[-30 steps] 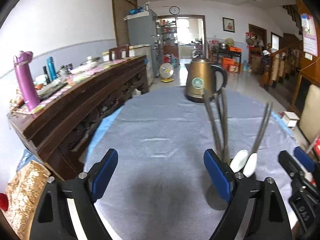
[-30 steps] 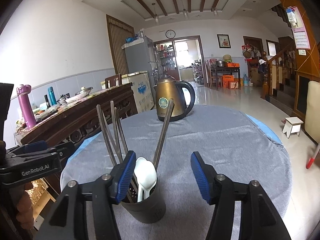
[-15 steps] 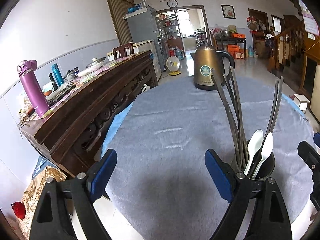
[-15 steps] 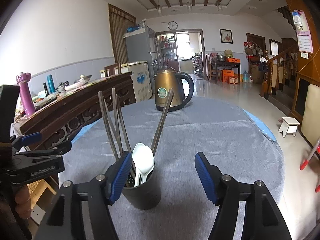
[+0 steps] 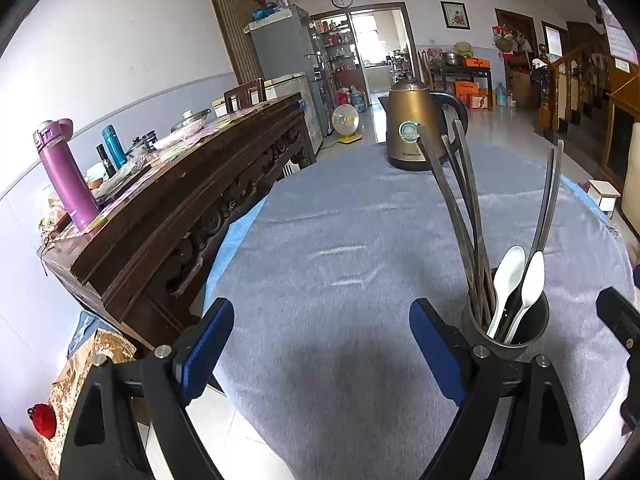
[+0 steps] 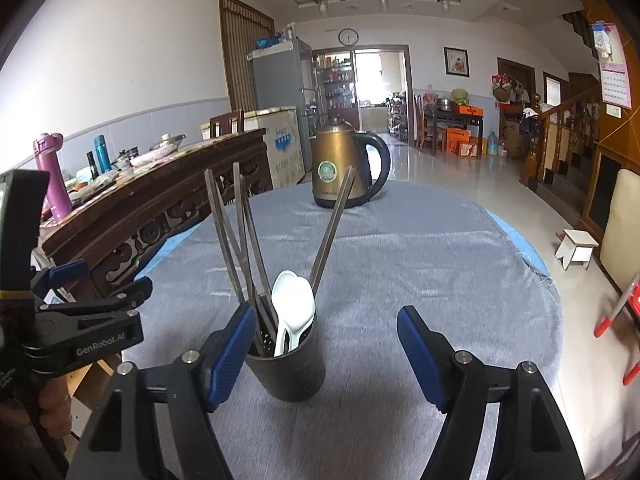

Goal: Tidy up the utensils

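A dark utensil holder [image 6: 286, 372] stands on the grey tablecloth [image 6: 400, 272], holding white spoons [image 6: 292, 312] and long metal chopsticks [image 6: 240, 240]. My right gripper [image 6: 326, 350] has the holder between its blue pads, close to the left one. Its jaws are opening and the pads do not press on the holder. My left gripper [image 5: 322, 336] is open over bare cloth with nothing between its fingers. From the left wrist, the holder [image 5: 508, 332] and spoons [image 5: 516, 280] sit just beyond its right finger. That gripper's body [image 6: 80, 320] shows at the left of the right wrist view.
A gold kettle [image 6: 344, 164] stands at the table's far side. A carved wooden sideboard [image 5: 180, 200] crowded with bottles, among them a purple flask [image 5: 64, 172], runs along the left. A white stool [image 6: 576, 248] and a red-handled object [image 6: 616, 316] are on the floor to the right.
The right jaws have spread wider around the holder. The left gripper has tilted, so the holder now shows in full beside its right finger. Its jaws kept their width.
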`<action>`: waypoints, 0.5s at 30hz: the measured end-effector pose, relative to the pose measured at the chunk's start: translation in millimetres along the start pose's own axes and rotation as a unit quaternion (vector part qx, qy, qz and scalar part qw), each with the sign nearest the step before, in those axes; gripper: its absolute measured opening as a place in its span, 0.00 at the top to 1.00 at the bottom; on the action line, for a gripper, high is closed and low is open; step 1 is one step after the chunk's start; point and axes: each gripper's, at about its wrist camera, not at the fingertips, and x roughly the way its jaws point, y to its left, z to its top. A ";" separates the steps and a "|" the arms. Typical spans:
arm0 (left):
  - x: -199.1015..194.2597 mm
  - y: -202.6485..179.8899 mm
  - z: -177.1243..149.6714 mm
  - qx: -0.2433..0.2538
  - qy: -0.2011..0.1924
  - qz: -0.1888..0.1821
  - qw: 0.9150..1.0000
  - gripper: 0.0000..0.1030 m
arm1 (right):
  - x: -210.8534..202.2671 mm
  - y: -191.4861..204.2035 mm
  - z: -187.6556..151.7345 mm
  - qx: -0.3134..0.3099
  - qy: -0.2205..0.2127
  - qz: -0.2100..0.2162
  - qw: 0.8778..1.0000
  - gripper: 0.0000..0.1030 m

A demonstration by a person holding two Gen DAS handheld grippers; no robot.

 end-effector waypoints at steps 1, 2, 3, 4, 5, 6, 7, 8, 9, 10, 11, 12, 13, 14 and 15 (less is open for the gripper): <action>0.0 0.7 -0.3 -0.001 0.003 -0.003 1.000 0.13 | 0.8 0.7 -0.6 0.000 0.003 0.001 1.000 0.26; -0.3 1.3 -0.5 -0.002 0.007 -0.006 1.000 0.13 | 1.3 1.5 -1.2 0.000 0.005 0.002 1.000 0.26; -0.6 1.9 -0.9 -0.003 0.009 -0.009 1.000 0.13 | 1.6 2.6 -1.5 -0.001 0.008 0.002 1.000 0.26; -1.4 2.4 -1.5 -0.003 0.010 -0.011 1.000 0.13 | 1.9 3.9 -1.8 -0.003 0.009 0.002 1.000 0.26; -2.8 2.1 -2.1 -0.002 0.010 -0.011 1.000 0.13 | 2.5 4.7 -1.6 -0.005 0.011 0.001 1.000 0.26; -4.2 2.1 -2.7 -0.002 0.010 -0.011 1.000 0.13 | 2.4 5.6 -1.9 -0.007 0.011 0.001 1.000 0.26; -6.1 2.4 -3.1 -0.001 0.009 -0.012 1.000 0.13 | 2.3 6.2 -1.9 -0.007 0.011 0.002 1.000 0.26; -7.7 2.4 -3.4 -0.002 0.007 -0.013 1.000 0.13 | 2.1 6.4 -2.1 -0.008 0.013 0.002 1.000 0.26; -9.2 2.8 -3.7 -0.003 0.007 -0.012 1.000 0.13 | 1.9 6.6 -1.9 -0.009 0.014 0.001 1.000 0.26; -10.5 3.0 -3.4 -0.003 0.006 -0.012 1.000 0.13 | 1.7 6.6 -1.9 -0.009 0.014 0.001 1.000 0.26; -11.8 3.5 -3.4 -0.005 0.006 -0.013 1.000 0.13 | 1.2 6.6 -2.3 -0.009 0.014 0.000 1.000 0.26; -12.3 4.1 -2.9 -0.006 0.006 -0.014 1.000 0.13 | 0.4 6.2 -2.6 -0.008 0.015 0.000 1.000 0.26; -12.8 4.9 -2.7 -0.007 0.007 -0.014 1.000 0.13 | -0.2 5.6 -2.6 -0.008 0.016 0.000 1.000 0.26; -14.0 5.9 -2.6 -0.009 0.007 -0.014 1.000 0.13 | -0.6 5.5 -2.3 -0.008 0.016 -0.001 1.000 0.26; -14.5 6.7 -2.2 -0.010 0.006 -0.014 1.000 0.13 | -1.3 5.4 -2.5 -0.007 0.016 -0.002 1.000 0.25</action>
